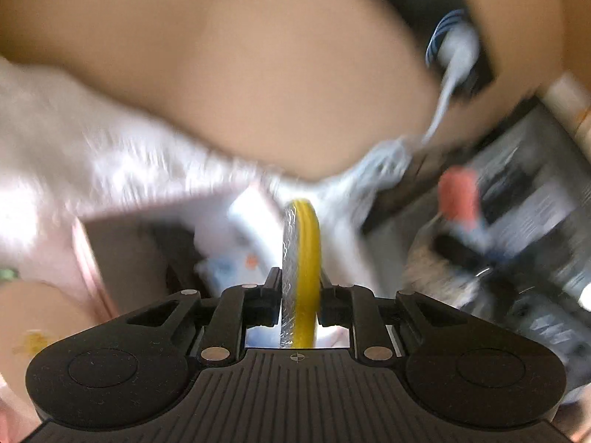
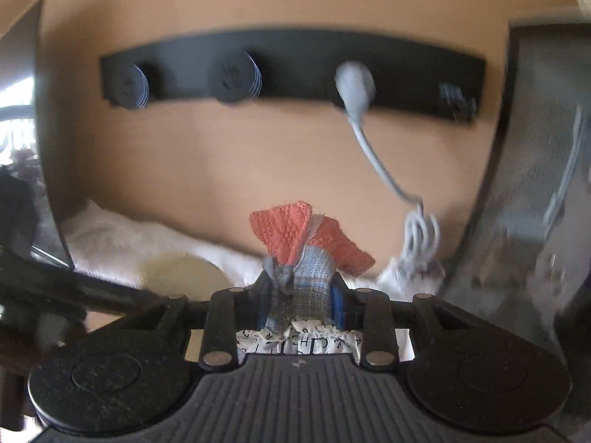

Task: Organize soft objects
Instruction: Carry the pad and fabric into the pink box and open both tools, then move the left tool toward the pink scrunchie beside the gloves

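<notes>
My left gripper (image 1: 300, 288) is shut on a thin yellow round sponge pad (image 1: 302, 254) with a silvery scouring face, held edge-on. The left wrist view is blurred by motion. A white fluffy cloth (image 1: 92, 170) lies at the left. My right gripper (image 2: 300, 288) is shut on a bundle of cloths: a grey-blue checked cloth (image 2: 306, 277) with an orange knitted cloth (image 2: 291, 227) sticking up above it. The orange cloth and right gripper show blurred in the left wrist view (image 1: 458, 199). A white fluffy cloth (image 2: 122, 243) lies below the tan wall.
A black hook rail (image 2: 295, 70) with round knobs is fixed on the tan wall. A white cord (image 2: 380, 162) hangs from one knob, also in the left wrist view (image 1: 448, 85). A pale round pad (image 2: 181, 273) lies at the left. A grey panel (image 2: 535, 184) stands at the right.
</notes>
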`<state>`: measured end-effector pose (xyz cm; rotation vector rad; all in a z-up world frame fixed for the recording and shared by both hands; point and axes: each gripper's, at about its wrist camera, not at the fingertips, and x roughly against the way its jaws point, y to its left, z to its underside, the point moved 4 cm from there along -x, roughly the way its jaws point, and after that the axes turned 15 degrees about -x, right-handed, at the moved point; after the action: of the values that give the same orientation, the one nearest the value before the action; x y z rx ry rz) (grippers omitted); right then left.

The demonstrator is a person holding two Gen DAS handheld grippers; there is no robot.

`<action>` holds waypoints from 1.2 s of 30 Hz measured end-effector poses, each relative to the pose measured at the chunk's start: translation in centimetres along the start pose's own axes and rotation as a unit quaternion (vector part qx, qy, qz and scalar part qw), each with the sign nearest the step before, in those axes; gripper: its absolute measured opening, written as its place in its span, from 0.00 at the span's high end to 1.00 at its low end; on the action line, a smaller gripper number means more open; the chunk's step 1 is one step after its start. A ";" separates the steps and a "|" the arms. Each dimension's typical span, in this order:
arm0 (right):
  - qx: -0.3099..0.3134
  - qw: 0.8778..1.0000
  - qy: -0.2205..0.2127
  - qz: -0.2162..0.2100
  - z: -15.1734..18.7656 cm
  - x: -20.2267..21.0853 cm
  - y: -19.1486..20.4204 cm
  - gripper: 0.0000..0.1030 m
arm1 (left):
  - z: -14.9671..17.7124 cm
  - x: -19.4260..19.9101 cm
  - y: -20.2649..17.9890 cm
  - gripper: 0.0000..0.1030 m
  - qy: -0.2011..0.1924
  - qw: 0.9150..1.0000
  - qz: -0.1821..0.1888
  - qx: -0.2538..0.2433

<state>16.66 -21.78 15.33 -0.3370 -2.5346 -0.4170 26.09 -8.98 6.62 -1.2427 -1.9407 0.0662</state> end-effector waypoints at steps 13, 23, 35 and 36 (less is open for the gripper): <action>-0.022 0.995 0.083 -0.041 3.7 -4.4 0.0 0.69 | -0.3 7.3 1.6 0.80 -0.135 0.977 -0.158 -0.046; 0.008 0.971 0.225 -0.082 9.5 -13.7 6.2 0.69 | 6.7 15.0 4.3 0.80 -0.146 0.967 -0.209 -0.005; 0.080 0.970 0.229 -0.033 11.6 -16.0 7.5 0.47 | 15.5 22.0 9.3 0.80 -0.130 0.939 -0.312 0.063; 0.077 0.967 0.239 -0.038 11.7 -15.8 7.2 0.47 | 15.8 22.2 9.6 0.80 -0.131 0.938 -0.315 0.065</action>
<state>26.41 -13.37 -1.17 -0.0660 -2.0925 -0.2849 18.74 18.97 5.13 -0.4985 -2.4393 0.0290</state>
